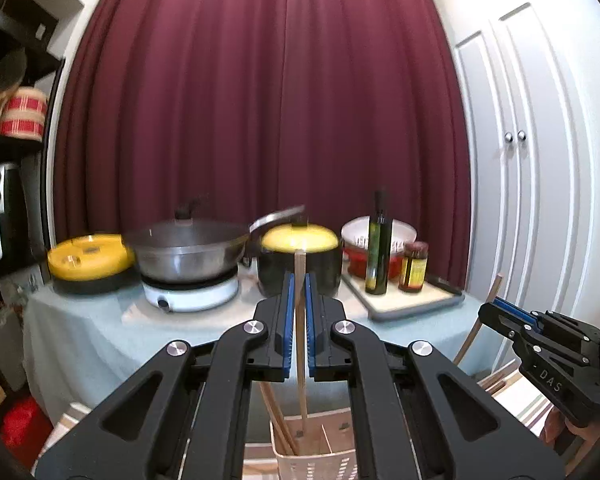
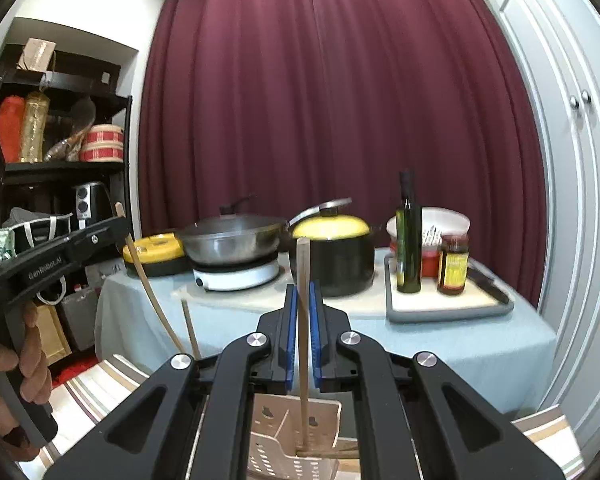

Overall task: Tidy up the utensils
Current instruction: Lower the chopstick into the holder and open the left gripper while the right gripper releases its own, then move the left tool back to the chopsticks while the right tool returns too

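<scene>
Chopsticks are partly sorted: each claw, left (image 1: pixel 299 312) and right (image 2: pixel 303 320), grips one chopstick (image 1: pixel 301 340) upright with its tip inside the slotted holder (image 2: pixel 296 444), not yet released, beside others already in.

Both fisheye cameras ride low behind their own fingers, close above the perforated holder (image 1: pixel 316 458) at 6 o'clock, facing level toward the maroon curtain (image 1: pixel 260 100) at 12. They share the cloth-covered table (image 2: pixel 440 344) of cookware; the left view catches the right gripper (image 1: pixel 496 308) at 3 o'clock, the right view the left gripper (image 2: pixel 118 226) at 9
</scene>
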Available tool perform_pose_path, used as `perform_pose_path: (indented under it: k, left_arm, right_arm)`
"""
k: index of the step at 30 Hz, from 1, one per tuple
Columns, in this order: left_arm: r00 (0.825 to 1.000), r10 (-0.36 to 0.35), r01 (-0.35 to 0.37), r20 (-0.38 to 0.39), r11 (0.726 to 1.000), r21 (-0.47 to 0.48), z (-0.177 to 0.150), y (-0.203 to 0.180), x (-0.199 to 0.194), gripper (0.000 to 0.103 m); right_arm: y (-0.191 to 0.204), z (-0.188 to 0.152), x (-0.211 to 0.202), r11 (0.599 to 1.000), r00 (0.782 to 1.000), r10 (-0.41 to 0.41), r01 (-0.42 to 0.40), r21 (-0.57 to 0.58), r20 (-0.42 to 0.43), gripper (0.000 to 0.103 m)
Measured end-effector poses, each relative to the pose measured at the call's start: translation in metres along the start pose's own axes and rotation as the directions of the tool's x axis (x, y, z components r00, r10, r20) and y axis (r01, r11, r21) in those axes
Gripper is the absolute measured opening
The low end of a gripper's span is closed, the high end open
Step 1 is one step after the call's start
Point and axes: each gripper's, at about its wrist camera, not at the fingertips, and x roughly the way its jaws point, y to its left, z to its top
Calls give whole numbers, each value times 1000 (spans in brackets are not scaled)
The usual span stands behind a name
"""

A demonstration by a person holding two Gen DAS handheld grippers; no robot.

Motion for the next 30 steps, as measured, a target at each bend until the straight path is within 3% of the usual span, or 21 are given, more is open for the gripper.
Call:
perform_pose_path:
  k: [11, 13, 16, 18, 20, 26, 30]
  left_arm:
    - [993, 3, -5, -121, 1000, -13, -47, 8, 34, 6]
    - [991, 0, -1, -133, 1000, -11, -51, 8, 35, 9]
    - [991, 4, -5, -131, 1000, -7, -55, 7, 29, 33]
    - [993, 4, -6, -121, 1000, -11, -56, 6, 24, 49]
    - [993, 1, -2, -118, 1000, -8, -56, 4, 18, 52]
    - [992, -5, 5, -123, 1000, 0, -60, 0, -4, 64]
    - [992, -8, 8, -124, 1000, 5, -64, -2, -21, 65]
  right_arm:
    - [-7, -39, 30, 999, 994, 17, -13, 39, -106, 7]
    - [-8, -40, 29, 999, 994, 16, -11, 44, -106, 15]
    - [-8, -37, 23, 999, 995, 3, 1, 42, -95, 37]
    - [-7, -34, 16, 999, 997, -7, 10, 33, -82, 43]
    - [-6, -32, 9, 999, 997, -16, 18, 27, -77, 55]
    - [-4, -27, -17, 999, 998, -31, 32, 11, -62, 62]
    - [-3, -27, -38, 999, 998, -39, 39, 3, -53, 62]
